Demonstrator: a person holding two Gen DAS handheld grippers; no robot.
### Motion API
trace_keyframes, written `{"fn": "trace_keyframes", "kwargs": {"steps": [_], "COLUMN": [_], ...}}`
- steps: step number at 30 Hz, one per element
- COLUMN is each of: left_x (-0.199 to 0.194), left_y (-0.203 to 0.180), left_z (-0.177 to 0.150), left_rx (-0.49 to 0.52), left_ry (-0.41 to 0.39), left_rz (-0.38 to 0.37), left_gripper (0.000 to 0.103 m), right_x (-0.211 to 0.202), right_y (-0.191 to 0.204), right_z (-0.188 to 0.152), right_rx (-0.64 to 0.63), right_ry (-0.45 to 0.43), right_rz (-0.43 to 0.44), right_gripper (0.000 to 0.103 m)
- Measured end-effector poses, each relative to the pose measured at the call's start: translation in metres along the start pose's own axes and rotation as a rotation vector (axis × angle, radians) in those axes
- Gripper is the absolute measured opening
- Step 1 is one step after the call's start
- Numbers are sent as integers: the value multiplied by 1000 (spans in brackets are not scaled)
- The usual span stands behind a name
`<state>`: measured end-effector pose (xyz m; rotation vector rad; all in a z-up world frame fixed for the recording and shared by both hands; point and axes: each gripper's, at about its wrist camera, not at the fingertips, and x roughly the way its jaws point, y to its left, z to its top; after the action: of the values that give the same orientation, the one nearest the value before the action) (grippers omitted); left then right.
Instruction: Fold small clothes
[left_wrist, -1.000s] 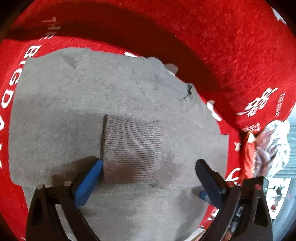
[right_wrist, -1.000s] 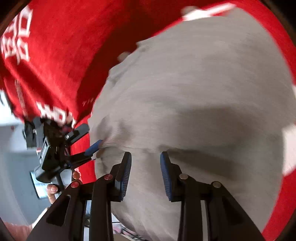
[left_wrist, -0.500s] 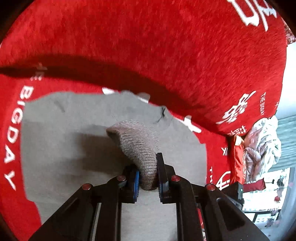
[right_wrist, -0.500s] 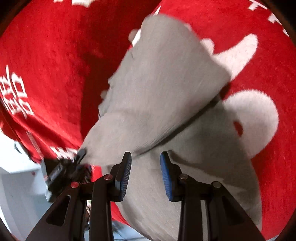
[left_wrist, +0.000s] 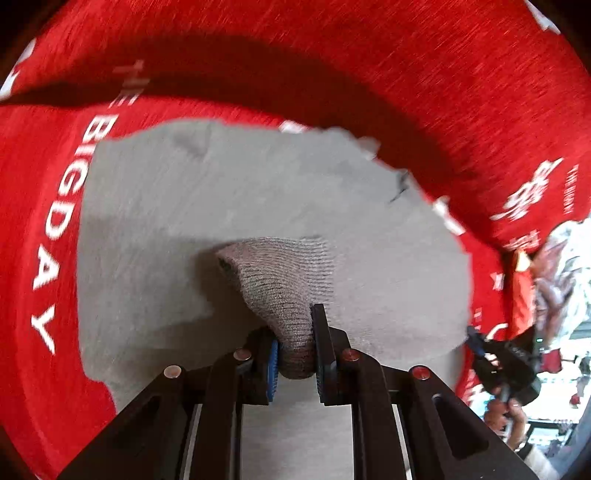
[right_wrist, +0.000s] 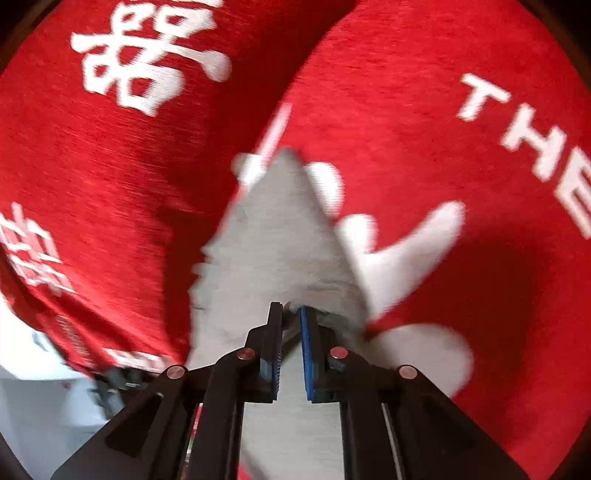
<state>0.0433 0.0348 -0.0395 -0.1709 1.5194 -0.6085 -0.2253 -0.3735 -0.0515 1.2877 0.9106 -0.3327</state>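
Observation:
A small grey sweater (left_wrist: 177, 206) lies flat on a red cloth (left_wrist: 332, 66) with white lettering. My left gripper (left_wrist: 293, 354) is shut on the sweater's ribbed cuff (left_wrist: 284, 273) and holds the sleeve end lifted over the body. In the right wrist view, my right gripper (right_wrist: 291, 345) is shut on an edge of the same grey sweater (right_wrist: 273, 229), which runs forward as a narrow, blurred wedge. The right gripper also shows at the right edge of the left wrist view (left_wrist: 498, 365).
The red cloth (right_wrist: 424, 129) rises into a back cushion behind the sweater. A pile of pale patterned clothes (left_wrist: 557, 273) lies at the right edge. A light floor (right_wrist: 40, 398) shows below the cloth's left edge.
My left gripper closed on the ribbed cuff and lifted it. My right gripper closed on the sweater's edge and pulled it up, so the fabric now narrows to a wedge.

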Motion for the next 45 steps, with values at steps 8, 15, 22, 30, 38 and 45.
{"fn": "trace_keyframes", "kwargs": {"steps": [8, 15, 22, 30, 38, 45], "left_x": [-21, -38, -13, -16, -5, -42], "left_y": [5, 13, -2, -25, -19, 23], "left_z": [-7, -5, 5, 9, 8, -3], "left_rx": [43, 46, 56, 125, 151, 65], "left_ry": [-45, -53, -17, -69, -90, -61], "left_rz": [194, 202, 134, 174, 426, 409], "left_gripper": [59, 63, 63, 13, 13, 13], "right_x": [-10, -20, -4, 38, 35, 16], "right_y": [-12, -4, 17, 35, 38, 46], "right_z": [-10, -8, 10, 47, 46, 39], "right_rx": [-26, -74, -184, -226, -364, -387], "right_ry": [34, 22, 13, 95, 61, 34], "right_rz": [-40, -46, -124, -190, -324, -375], "right_gripper": [13, 41, 42, 8, 8, 14]}}
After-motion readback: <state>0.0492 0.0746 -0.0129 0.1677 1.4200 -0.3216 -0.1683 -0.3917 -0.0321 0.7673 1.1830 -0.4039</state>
